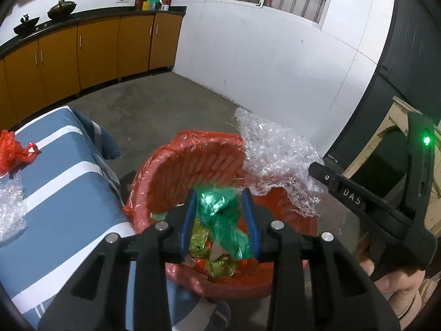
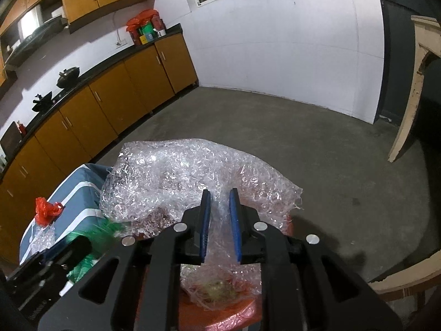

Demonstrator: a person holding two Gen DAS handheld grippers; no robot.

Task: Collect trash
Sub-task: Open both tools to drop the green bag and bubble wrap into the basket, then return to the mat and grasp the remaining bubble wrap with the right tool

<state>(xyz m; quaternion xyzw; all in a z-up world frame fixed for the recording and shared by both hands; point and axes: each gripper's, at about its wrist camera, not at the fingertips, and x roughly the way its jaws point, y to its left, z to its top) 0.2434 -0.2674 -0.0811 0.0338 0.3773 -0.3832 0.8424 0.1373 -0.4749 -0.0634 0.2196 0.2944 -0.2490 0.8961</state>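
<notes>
A basket lined with a red bag (image 1: 193, 160) stands beside a table with a blue striped cloth (image 1: 55, 193). My left gripper (image 1: 220, 195) is over it, jaws apart, with a green plastic bag (image 1: 223, 220) hanging loose between the fingers above gold wrappers (image 1: 198, 240). My right gripper (image 2: 220, 195) is over the basket's right side, jaws parted, with a big sheet of bubble wrap (image 2: 176, 176) draped on the rim in front of and between the fingers. The right gripper's body (image 1: 372, 209) also shows in the left wrist view, as does the bubble wrap (image 1: 275, 154).
On the table lie a crumpled red bag (image 1: 13, 151) and a small piece of bubble wrap (image 1: 9, 207). Orange cabinets (image 1: 96, 49) with a black counter run along the far wall. A pale wooden frame (image 2: 413, 88) stands at the right on the concrete floor.
</notes>
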